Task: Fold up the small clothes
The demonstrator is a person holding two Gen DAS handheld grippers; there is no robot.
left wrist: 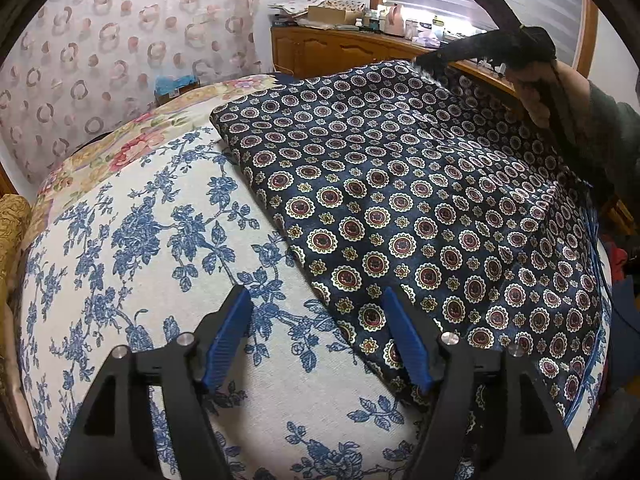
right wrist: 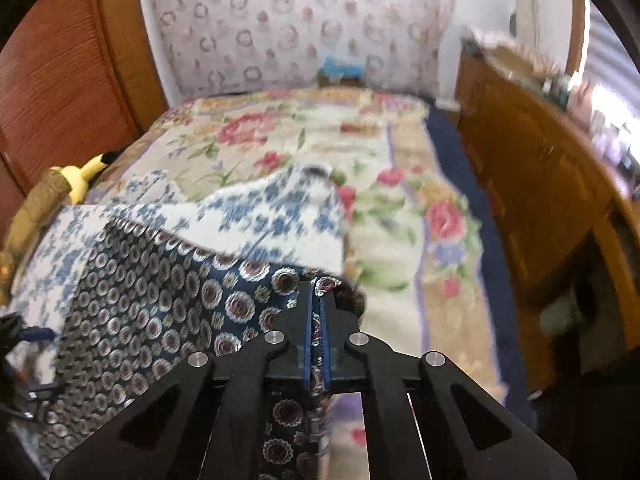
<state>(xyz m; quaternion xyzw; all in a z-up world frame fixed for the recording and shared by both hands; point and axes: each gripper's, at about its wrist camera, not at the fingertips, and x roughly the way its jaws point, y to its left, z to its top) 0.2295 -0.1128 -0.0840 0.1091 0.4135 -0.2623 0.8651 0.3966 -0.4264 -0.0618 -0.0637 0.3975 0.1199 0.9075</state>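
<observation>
A navy garment (left wrist: 400, 184) printed with round medallions lies spread over a white cloth with blue flowers (left wrist: 160, 240) on the bed. My left gripper (left wrist: 314, 296) hovers open at the garment's near edge; its right pad (left wrist: 404, 340) is above the fabric and its left pad (left wrist: 228, 340) above the white cloth, with nothing pinched. At the far corner, my right gripper (left wrist: 420, 60), held by a hand (left wrist: 536, 96), lifts the fabric. In the right wrist view the right gripper (right wrist: 318, 292) is shut on a fold of the navy garment (right wrist: 160, 300), which hangs down between the fingers.
The bed carries a rose-patterned cover (right wrist: 400, 200). A wooden dresser (left wrist: 340, 48) with clutter on top runs along the right side. A yellow plush toy (right wrist: 84, 176) lies at the bed's left edge by a wooden door (right wrist: 72, 72). A patterned curtain (left wrist: 120, 40) hangs behind.
</observation>
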